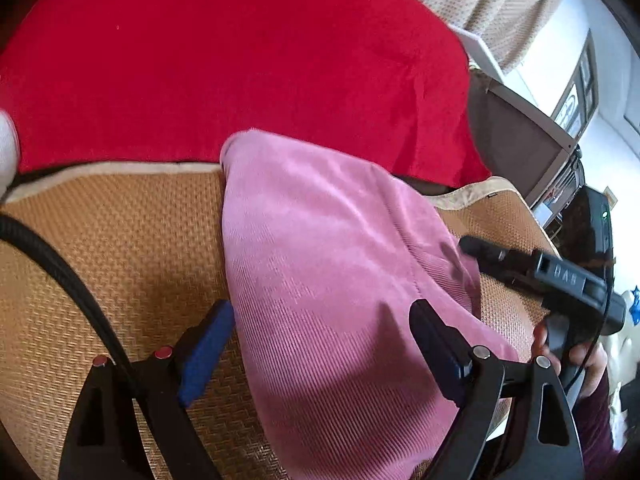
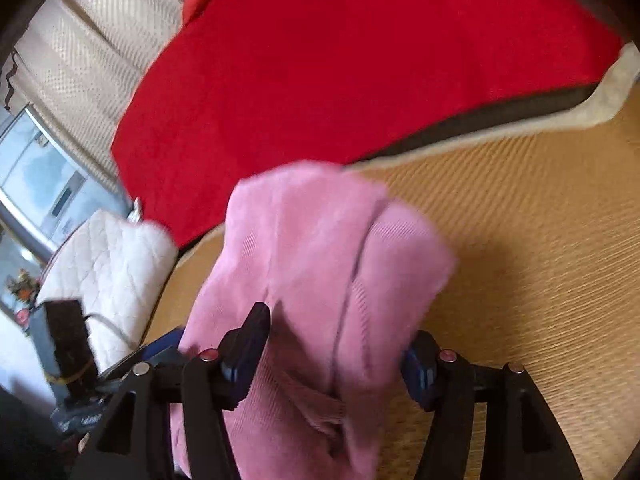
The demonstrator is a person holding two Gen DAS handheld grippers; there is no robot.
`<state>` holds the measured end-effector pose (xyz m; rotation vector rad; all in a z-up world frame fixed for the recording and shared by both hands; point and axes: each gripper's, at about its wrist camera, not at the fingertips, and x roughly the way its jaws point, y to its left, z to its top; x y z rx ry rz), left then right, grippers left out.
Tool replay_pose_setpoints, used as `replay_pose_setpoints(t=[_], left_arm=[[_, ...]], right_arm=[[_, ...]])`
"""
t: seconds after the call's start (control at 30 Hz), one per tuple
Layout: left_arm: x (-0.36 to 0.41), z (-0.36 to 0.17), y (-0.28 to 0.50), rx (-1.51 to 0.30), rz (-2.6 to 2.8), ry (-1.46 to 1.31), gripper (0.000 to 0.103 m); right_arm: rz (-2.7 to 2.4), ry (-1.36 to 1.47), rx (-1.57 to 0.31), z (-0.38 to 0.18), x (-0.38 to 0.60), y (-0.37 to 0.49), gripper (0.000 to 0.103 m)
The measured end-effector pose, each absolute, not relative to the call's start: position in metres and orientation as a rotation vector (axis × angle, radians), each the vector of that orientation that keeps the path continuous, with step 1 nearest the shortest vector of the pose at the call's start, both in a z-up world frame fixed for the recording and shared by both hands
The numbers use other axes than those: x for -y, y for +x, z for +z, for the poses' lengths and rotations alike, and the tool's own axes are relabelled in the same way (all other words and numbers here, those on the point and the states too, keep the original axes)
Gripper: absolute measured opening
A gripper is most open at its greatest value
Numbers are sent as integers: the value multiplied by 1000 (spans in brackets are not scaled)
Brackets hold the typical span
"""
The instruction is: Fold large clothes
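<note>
A pink corduroy garment (image 1: 320, 264) lies folded in a long strip on a woven straw mat (image 1: 120, 248). My left gripper (image 1: 324, 320) is open, its blue pads either side of the garment's near end, the left pad (image 1: 208, 344) on the mat beside it. My right gripper (image 1: 500, 256) shows at the garment's right edge in the left wrist view. In the right wrist view the pink garment (image 2: 320, 264) runs between my right gripper's (image 2: 340, 344) wide-apart fingers; the cloth bunches between them, and I cannot see a grip.
A large red cloth (image 1: 240, 60) covers the surface beyond the mat (image 2: 520, 240); it also shows in the right wrist view (image 2: 360, 60). A white quilted cushion (image 2: 108, 264) lies left. A cream textured backrest (image 2: 92, 60) and a window stand behind.
</note>
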<state>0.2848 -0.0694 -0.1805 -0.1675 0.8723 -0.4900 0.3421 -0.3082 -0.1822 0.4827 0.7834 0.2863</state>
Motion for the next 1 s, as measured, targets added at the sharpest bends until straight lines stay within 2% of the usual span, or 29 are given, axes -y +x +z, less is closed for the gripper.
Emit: replay_pose_setpoints(t=[0.13, 0.23, 0.33, 0.5, 0.8, 0.93, 1.0], left_arm=[[66, -181, 279, -886, -477, -153, 90], [63, -179, 274, -875, -469, -135, 90], [67, -183, 267, -892, -453, -77, 90], [72, -207, 269, -977, -467, -84, 91], [65, -161, 238, -830, -422, 34, 91], [50, -155, 231, -818, -376, 20, 91], [46, -164, 233, -856, -325, 40, 91]], right_arm=[[309, 407, -648, -162, 299, 333, 63], [342, 354, -637, -161, 282, 332, 60], [316, 332, -691, -169, 267, 344, 60], [213, 372, -923, -214, 267, 375, 59], [196, 344, -645, -159, 282, 320, 59], [258, 286, -613, -144, 260, 293, 39], [273, 225, -648, -153, 246, 285, 39]])
